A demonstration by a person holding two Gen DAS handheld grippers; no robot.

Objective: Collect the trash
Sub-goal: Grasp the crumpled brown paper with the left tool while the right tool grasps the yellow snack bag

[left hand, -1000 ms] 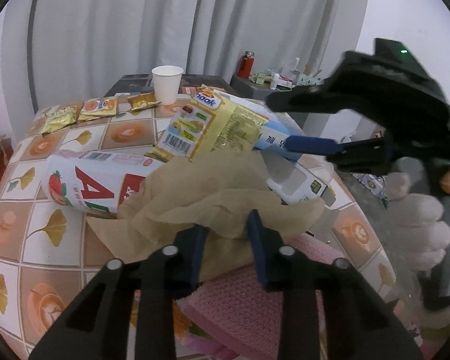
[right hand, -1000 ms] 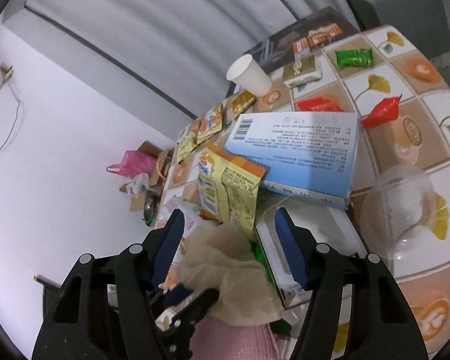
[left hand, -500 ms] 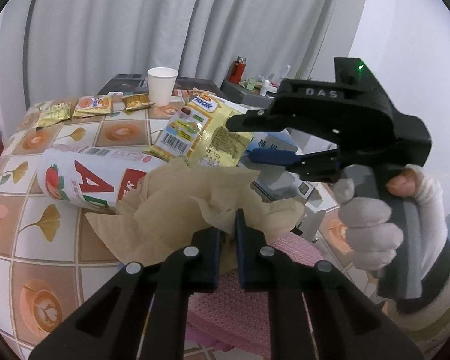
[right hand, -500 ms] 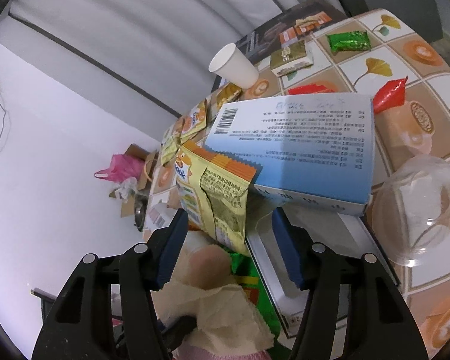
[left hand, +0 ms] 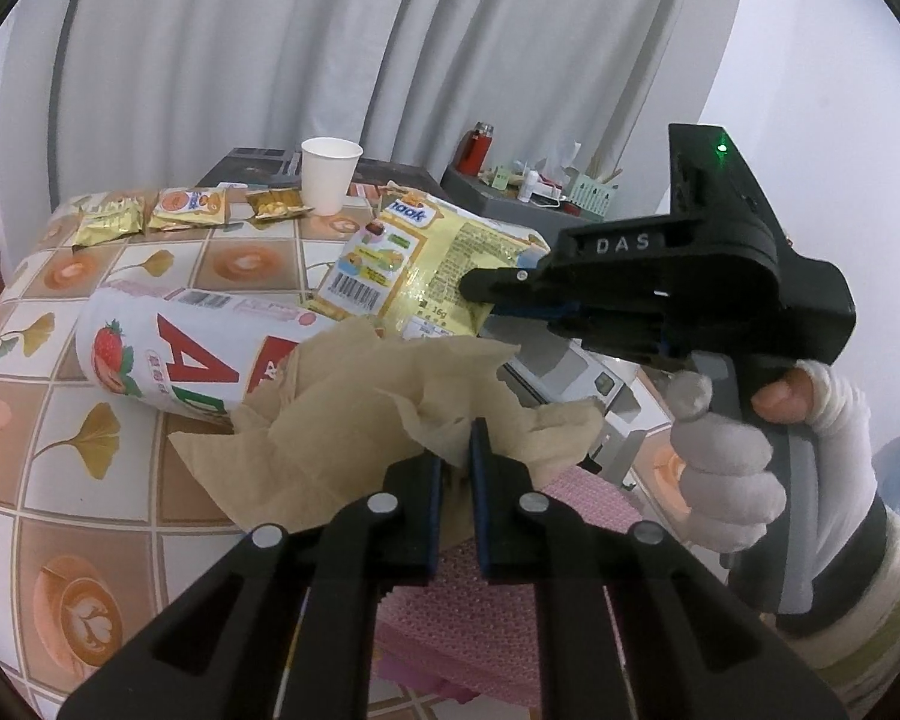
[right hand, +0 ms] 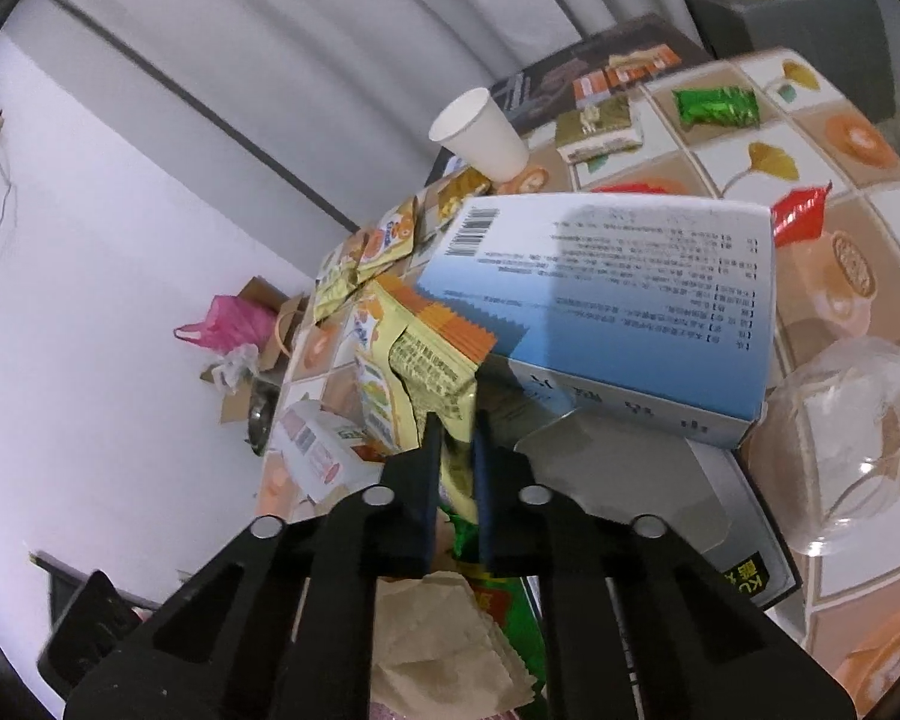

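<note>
While my left claw [left hand: 456, 468] pinches the near edge of a crumpled tan paper napkin [left hand: 390, 402], my right claw [right hand: 455, 450] is closing its jaws on the bottom corner of a yellow foil snack wrapper with an orange serrated edge [right hand: 417, 372], and the blue pads already sit against the foil on both sides. I hold each tool in a white-gloved hand; my right hand [left hand: 744, 462] shows in the left wrist view, wrapped around the grip of its black gripper.

That napkin lies heaped over the end of a white cylindrical carton printed with a strawberry and big red letters [left hand: 168, 354], which rests on its side on the round table with a tiled ginkgo-leaf cloth [left hand: 60, 480]. Just behind the napkin, the yellow wrapper leans up against a flat blue-and-white cardboard box [right hand: 618, 312]. A clear plastic dome lid [right hand: 840, 444] sits right of that box. Farther back stand a white paper cup [left hand: 329, 174], several small gold snack packets [left hand: 150, 216], a green foil packet [right hand: 717, 107] and a red foil wrapper [right hand: 801, 213]. Under my left claw, a pink knitted cloth [left hand: 504, 600] covers the table's near edge.
</note>
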